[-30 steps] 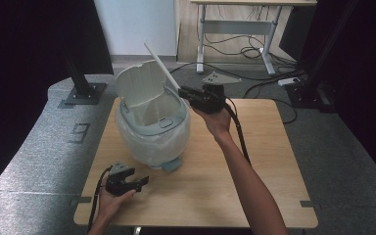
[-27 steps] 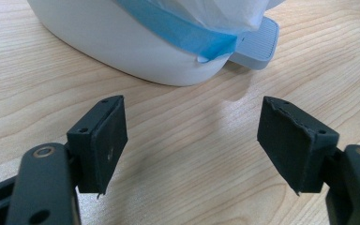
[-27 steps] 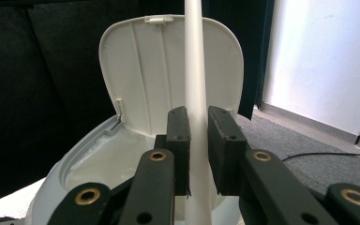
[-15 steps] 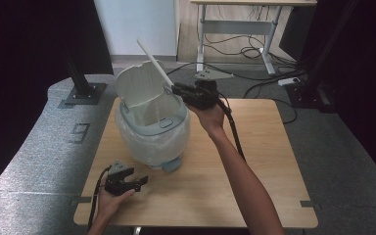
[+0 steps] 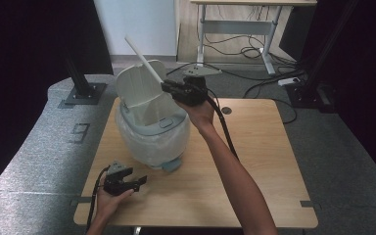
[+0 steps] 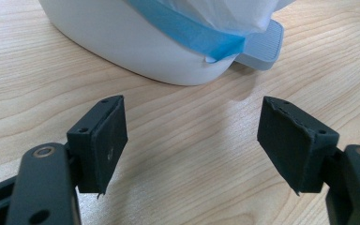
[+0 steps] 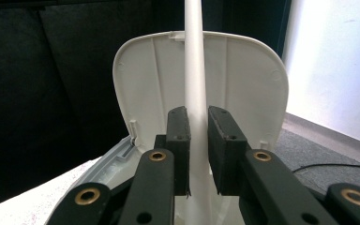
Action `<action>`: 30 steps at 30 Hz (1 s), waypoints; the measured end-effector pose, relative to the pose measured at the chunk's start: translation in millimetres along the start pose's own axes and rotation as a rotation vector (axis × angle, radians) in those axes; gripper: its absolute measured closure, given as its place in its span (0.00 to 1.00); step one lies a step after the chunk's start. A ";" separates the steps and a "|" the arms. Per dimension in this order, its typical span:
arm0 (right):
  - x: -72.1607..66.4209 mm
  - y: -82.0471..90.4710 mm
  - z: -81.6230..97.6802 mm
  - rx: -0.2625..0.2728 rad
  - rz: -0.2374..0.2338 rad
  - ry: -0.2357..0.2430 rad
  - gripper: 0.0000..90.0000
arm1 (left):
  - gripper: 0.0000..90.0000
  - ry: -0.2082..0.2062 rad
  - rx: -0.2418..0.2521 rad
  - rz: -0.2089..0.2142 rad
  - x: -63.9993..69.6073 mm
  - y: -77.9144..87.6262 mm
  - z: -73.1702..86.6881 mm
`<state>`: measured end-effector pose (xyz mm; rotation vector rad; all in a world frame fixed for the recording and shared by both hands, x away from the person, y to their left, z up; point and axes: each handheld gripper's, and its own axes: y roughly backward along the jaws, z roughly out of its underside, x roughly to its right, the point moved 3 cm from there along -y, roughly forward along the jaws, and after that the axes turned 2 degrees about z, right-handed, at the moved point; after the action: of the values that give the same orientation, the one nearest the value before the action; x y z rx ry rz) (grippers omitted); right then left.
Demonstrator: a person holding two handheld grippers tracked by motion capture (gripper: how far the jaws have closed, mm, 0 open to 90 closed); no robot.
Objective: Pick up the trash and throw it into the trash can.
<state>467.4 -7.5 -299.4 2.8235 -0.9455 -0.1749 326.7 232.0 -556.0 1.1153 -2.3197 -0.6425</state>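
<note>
A white pedal bin [image 5: 152,132] with a plastic liner stands on the wooden table, its lid [image 5: 136,88] raised upright. My right gripper [image 5: 169,88] hovers over the bin's open top and is shut on a long white stick [image 5: 144,61] that slants up and to the left. In the right gripper view the white stick [image 7: 195,70] runs up between the two pads in front of the lid [image 7: 243,84]. My left gripper [image 5: 139,182] rests open near the table's front left, its pads apart and nothing between them. The bin's base [image 6: 136,42] and blue pedal [image 6: 262,44] lie just ahead of it.
The table's edge [image 5: 196,223] runs along the front, with bare wood to the right of the bin. Behind the table are black stands [image 5: 81,83], a desk frame [image 5: 235,29] and cables [image 5: 264,54] on the floor.
My right gripper has carried the white stick leftward, from beside the bin's right rim to over its open top. The left gripper has stayed put.
</note>
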 end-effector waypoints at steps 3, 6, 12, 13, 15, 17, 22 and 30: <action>-1.7 -3.6 -0.1 -0.001 -0.005 0.000 0.88 | 0.27 0.000 0.000 0.000 -0.2 0.1 0.1; -2.5 -6.1 0.1 -0.003 -0.008 0.000 0.88 | 0.27 0.000 0.000 0.000 -0.3 0.3 0.2; -4.0 -9.4 0.2 -0.003 -0.012 -0.003 0.88 | 0.27 0.001 -0.001 -0.001 -0.9 0.7 0.3; -4.3 -9.7 0.1 -0.003 -0.013 -0.003 0.88 | 0.27 0.002 -0.001 -0.001 -0.9 0.7 0.3; -5.1 -10.2 -0.3 -0.001 -0.018 -0.006 0.88 | 0.27 0.002 0.000 -0.001 -0.9 0.8 0.3; -5.7 -11.1 -0.9 -0.001 -0.019 -0.003 0.88 | 0.27 0.001 0.000 -0.001 -0.9 0.8 0.3; -8.2 -16.6 -0.5 -0.004 -0.023 -0.005 0.87 | 0.27 0.000 0.000 -0.001 -0.9 1.0 0.4; -11.5 -23.6 1.0 -0.012 -0.034 -0.001 0.87 | 0.27 0.002 0.002 -0.002 -2.1 2.2 0.4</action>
<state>472.0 17.9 -304.1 2.8301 -0.8935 -0.1858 326.3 235.1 -555.4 1.1195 -2.3183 -0.6393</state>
